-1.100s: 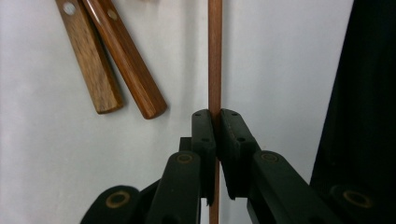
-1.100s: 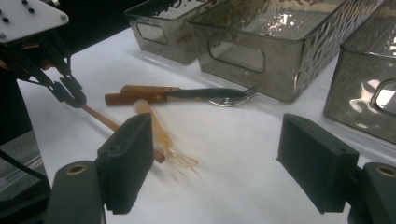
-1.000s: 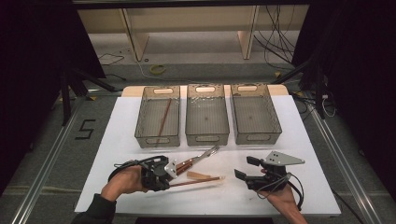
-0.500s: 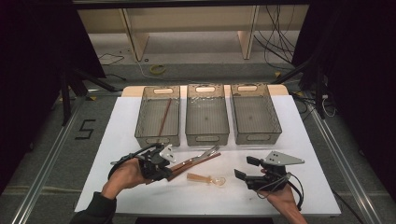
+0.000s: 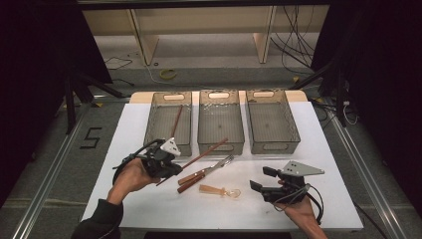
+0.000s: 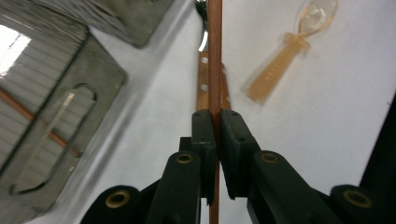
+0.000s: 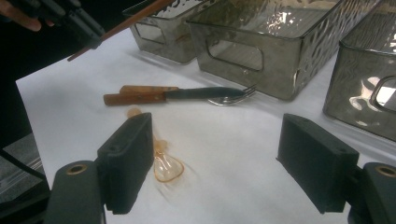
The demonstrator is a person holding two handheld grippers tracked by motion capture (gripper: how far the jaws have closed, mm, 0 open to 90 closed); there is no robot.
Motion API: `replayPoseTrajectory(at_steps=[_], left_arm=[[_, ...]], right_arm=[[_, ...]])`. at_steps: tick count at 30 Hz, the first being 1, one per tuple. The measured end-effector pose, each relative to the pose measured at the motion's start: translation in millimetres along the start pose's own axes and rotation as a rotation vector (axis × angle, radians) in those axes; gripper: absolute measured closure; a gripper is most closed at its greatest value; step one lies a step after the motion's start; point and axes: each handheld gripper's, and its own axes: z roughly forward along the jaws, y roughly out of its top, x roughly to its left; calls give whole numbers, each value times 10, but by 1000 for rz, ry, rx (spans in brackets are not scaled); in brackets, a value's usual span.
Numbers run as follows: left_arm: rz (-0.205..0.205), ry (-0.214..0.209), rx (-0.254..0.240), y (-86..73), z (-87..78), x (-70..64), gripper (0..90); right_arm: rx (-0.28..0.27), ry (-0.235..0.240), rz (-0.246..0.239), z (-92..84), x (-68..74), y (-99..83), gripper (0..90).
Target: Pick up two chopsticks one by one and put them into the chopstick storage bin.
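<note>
My left gripper (image 5: pixel 175 170) is shut on a thin brown chopstick (image 5: pixel 201 156), held off the white table and slanting toward the middle bin (image 5: pixel 220 144). In the left gripper view the jaws pinch the chopstick (image 6: pixel 215 70) above a wooden-handled knife and fork (image 6: pixel 203 79), with an amber plastic spoon (image 6: pixel 285 51) to the right. Another chopstick (image 5: pixel 176 119) lies in the left bin (image 5: pixel 155 124). My right gripper (image 5: pixel 260 178) rests open near the front right, and in its own view (image 7: pixel 219 154) nothing is between the pads; the spoon (image 7: pixel 166 168) lies just beyond the left pad.
Three grey see-through bins stand side by side at the back of the white table (image 5: pixel 328 164); the right bin (image 5: pixel 293 127) holds nothing. The knife and fork (image 5: pixel 204 172) and the spoon (image 5: pixel 219 190) lie between my two grippers. Dark floor surrounds the table.
My left gripper has risen and moved toward the bins, lifting the chopstick off the table. The spoon it lay beside is now uncovered. The right gripper has stayed still.
</note>
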Motion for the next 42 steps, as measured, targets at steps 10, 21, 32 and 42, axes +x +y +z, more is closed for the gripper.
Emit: replayPoseTrajectory(at_steps=[10, 21, 32, 42], left_arm=[[-97, 33, -61, 48, -71, 311, 843], [-167, 70, -99, 187, -208, 615, 843], [-264, 118, -112, 253, -213, 990, 844], [-363, 162, -132, 208, -144, 1290, 844]], right_arm=[[0, 0, -1, 0, -3, 0, 274], [0, 2, 1, -2, -6, -1, 275], [1, 4, 2, 0, -8, -1, 275], [1, 5, 3, 2, -14, -2, 275]])
